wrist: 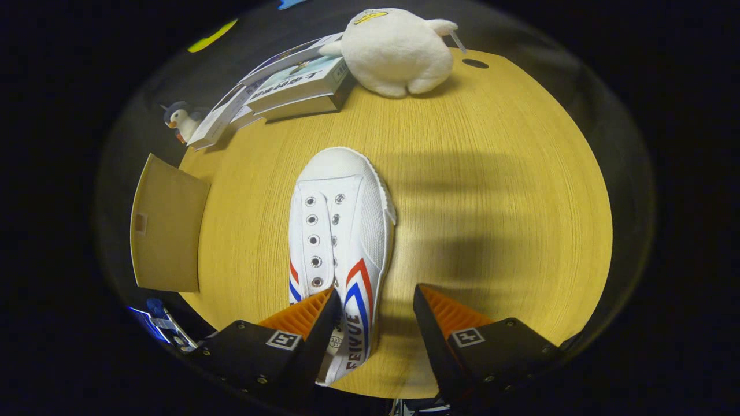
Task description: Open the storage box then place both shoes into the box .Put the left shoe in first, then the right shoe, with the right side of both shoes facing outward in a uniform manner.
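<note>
The white canvas shoe (341, 231) lies flat on the wooden table (491, 219), toe pointing away — light and soft-sided, I'd guess, with a firmer heel collar (the sensible place to pinch). The gripper (376, 300) stands wide open, one finger over the shoe's opening, the other clear beside it — holding nothing.

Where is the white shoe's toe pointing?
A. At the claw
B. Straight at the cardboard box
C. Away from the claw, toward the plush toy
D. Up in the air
C: the shoe lies flat on the table, its heel between the open claw fingers and its rounded toe toward the plush toy.
</note>
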A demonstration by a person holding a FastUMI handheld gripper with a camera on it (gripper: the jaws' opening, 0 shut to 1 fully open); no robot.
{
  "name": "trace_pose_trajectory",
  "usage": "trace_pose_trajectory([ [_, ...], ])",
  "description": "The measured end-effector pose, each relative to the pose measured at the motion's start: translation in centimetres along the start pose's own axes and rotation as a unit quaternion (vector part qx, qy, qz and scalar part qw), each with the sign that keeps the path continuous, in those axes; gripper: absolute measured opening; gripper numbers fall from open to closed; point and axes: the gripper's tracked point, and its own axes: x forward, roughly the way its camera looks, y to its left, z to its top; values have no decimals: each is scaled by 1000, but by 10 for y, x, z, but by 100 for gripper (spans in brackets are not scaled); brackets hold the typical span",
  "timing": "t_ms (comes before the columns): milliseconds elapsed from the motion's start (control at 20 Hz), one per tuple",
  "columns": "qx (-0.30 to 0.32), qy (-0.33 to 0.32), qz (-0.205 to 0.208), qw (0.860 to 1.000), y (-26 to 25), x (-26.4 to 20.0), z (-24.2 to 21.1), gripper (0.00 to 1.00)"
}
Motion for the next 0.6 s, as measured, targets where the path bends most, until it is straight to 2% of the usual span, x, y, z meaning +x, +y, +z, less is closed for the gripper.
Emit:
trace_pose_trajectory([
  [50,4,-4,24,1000,8,2,1,74],
  [150,11,-1,34,999,10,2,1,41],
  [250,1,-1,28,1000,8,5,1,40],
  [300,0,-2,24,1000,4,-4,3,29],
  [400,25,0,26,999,5,-7,3,14],
  [450,29,0,18,999,4,-4,1,14],
  [500,42,-8,15,999,7,0,5,3],
  [600,60,-1,21,998,7,-10,5,3],
])
